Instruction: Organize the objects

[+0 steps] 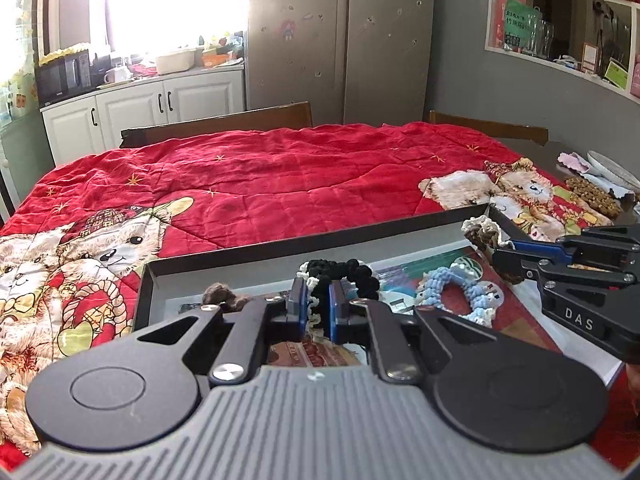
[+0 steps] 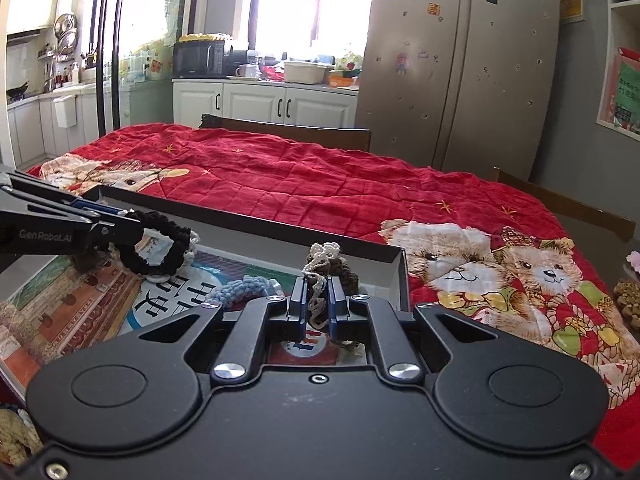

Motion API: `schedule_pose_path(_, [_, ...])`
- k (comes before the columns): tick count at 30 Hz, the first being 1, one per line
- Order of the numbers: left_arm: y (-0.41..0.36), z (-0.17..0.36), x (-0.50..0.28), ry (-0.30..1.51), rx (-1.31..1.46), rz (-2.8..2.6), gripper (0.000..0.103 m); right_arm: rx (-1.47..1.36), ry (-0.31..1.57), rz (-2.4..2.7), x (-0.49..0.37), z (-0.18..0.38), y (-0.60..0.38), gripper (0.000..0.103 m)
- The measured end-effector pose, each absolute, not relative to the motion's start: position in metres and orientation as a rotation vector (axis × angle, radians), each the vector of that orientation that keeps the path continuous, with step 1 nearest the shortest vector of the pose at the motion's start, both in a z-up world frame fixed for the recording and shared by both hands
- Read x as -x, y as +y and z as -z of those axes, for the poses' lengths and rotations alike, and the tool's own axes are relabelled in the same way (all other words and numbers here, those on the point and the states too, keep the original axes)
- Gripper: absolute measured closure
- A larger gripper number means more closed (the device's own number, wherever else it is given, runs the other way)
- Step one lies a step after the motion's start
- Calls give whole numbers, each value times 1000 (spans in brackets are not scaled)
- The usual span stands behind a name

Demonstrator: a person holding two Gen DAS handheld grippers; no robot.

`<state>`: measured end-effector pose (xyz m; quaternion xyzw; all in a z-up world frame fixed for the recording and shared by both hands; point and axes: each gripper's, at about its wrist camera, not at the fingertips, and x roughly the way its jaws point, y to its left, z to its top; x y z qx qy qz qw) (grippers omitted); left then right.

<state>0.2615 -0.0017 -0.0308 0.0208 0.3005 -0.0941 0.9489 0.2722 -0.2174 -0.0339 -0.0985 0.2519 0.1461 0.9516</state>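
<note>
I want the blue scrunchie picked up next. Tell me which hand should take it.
Neither is free: the left gripper is shut on the black scrunchie, the right gripper on the brown scrunchie. Once emptied, probably left; the blue scrunchie lies nearer it.

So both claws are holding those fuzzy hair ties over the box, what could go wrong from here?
1. The left claw pinches only one side of the black scrunchie; the loose loop could slip free or snag.
2. The brown-and-cream scrunchie in the right claw hangs near the box wall and might land outside.
3. The claws are close together and could bump.
</note>
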Motion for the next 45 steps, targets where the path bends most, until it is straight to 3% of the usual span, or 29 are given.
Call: schedule_pose_path(45, [-6,42,-266,656,-100,163,88,243,626,-344,-285,41,-210,92])
